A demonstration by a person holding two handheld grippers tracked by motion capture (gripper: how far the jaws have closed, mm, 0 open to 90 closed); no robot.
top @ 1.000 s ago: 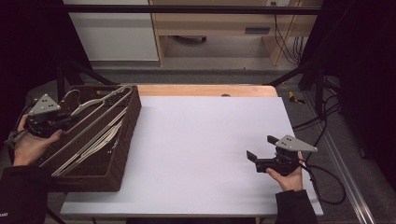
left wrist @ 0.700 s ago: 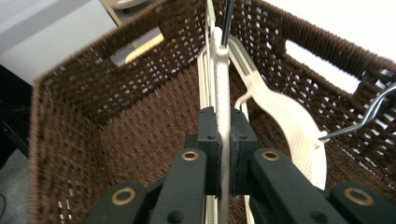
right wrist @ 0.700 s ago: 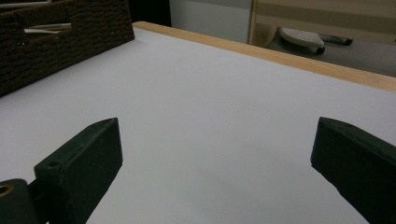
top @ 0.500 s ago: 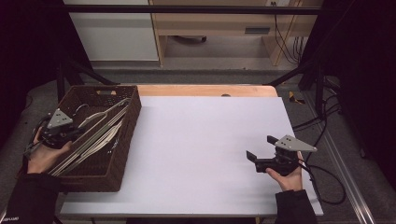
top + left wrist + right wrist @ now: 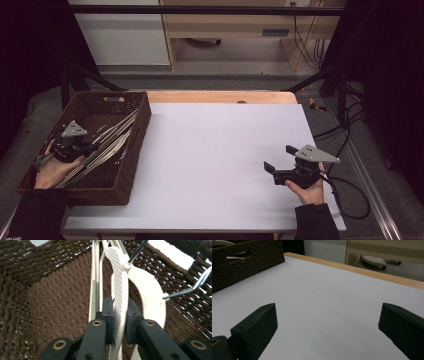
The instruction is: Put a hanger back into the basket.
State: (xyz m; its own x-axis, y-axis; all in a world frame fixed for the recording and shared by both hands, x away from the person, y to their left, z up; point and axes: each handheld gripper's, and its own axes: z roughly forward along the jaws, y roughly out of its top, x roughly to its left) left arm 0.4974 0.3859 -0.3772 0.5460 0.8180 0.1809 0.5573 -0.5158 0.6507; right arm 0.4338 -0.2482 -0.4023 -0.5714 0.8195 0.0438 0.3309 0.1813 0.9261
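Each hand carries a black two-jaw claw, the left claw point(image 5: 82, 146) and the right claw point(image 5: 280, 163), topped with a grey three-cornered plate. Brass-coloured rivets sit in the black linkage arms behind the blocky jaw pads. Both forearms wear dark sleeves, and a black cable trails from the right claw

White table top point(image 5: 215, 160), bare, wooden strip point(image 5: 220, 96) along far edge. Behind it: white cabinet point(image 5: 120, 37), wooden shelf unit point(image 5: 235, 25). Cables point(image 5: 307, 40) hang beside shelf unit, right.
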